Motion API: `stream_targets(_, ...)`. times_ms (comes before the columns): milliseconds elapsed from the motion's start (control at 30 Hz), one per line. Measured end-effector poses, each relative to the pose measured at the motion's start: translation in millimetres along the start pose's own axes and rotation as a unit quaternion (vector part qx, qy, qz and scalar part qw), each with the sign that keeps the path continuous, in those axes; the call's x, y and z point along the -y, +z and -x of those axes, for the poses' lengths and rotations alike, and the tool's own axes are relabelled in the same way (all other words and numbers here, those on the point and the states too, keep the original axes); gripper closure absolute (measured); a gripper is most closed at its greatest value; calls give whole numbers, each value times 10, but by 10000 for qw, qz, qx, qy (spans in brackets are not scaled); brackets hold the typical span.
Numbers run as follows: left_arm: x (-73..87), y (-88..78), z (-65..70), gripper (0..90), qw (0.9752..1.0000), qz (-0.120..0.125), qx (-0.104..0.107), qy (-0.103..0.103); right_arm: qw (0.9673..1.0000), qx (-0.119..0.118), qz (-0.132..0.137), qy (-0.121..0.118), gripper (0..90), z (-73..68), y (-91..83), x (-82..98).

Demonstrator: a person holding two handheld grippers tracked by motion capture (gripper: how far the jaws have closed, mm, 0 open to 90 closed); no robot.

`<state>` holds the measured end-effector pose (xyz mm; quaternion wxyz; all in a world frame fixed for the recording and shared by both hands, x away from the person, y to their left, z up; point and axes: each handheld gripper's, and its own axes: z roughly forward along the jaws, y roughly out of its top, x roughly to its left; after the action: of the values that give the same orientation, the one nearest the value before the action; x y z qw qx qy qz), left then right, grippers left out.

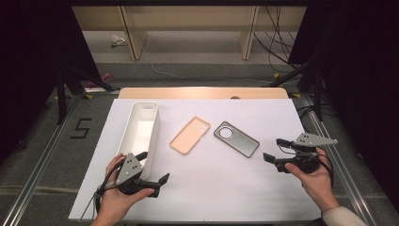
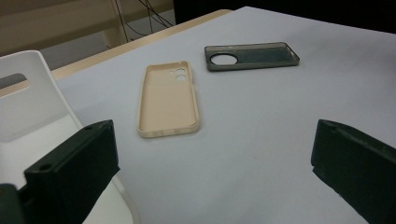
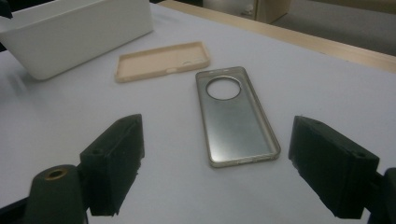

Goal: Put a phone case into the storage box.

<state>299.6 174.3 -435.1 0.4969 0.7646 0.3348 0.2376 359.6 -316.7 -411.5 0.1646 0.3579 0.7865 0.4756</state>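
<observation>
While both hands rest at the near edge of the white-covered table, each holds a black two-jaw gripper with nothing between its jaws. At near left, the left gripper lies just beside the near end of the long white plastic bin; its jaws stand wide apart and point toward the centre of the table. At near right, the right gripper has its jaws spread wide as well, aimed left toward the two phone cases.

Farther in, at the centre of the table, the smoky translucent grey phone case with a round camera opening lies flat, inner side up, well apart from the right gripper. In the right gripper view this case sits straight ahead between the jaws, not touched by either. Just left of it, near but not touching, the beige soft plastic phone case lies flat, inner side up. The white bin runs from near to far along the left side of the table.
</observation>
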Motion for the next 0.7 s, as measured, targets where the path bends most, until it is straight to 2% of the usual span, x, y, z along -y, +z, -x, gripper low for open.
stream_targets(167, 8, 8, -4, 3, 10000, -29, 32, -38, 10000, 72, -19, -45, 214, 4, 33, -21)
stream_targets(233, 11, 13, -2, 3, 10000, -46, 40, -21, 9999, 119, -32, -48, 256, 10, 43, -23)
stream_targets(300, 10, 17, 5, 3, 10000, -54, 33, 0, 9998, 193, -55, -75, 357, 17, 51, -29)
stream_targets(367, 9, 19, 3, 3, 10000, -43, 32, -11, 9995, 279, -106, -122, 491, 32, 70, -41)
stream_targets(400, 11, 20, 1, 4, 10000, -56, 32, -6, 9991, 349, -181, -129, 586, 42, 89, -51)
stream_targets(433, 11, 20, 1, 4, 10000, -56, 32, -6, 9991, 349, -181, -129, 586, 42, 89, -51)
stream_targets(467, 13, 23, 1, 5, 10000, -73, 31, -6, 9983, 450, -347, -126, 711, 62, 131, -65)
stream_targets(533, 13, 28, 4, 5, 10000, -65, 42, -5, 9972, 522, -515, -144, 820, 86, 182, -79)
stream_targets(633, 11, 30, 10, 6, 10000, -68, 57, 4, 9953, 596, -751, -116, 900, 137, 275, -113)
stream_targets(700, 11, 29, 11, 6, 10000, -69, 51, 12, 9936, 651, -917, -95, 900, 177, 353, -134)
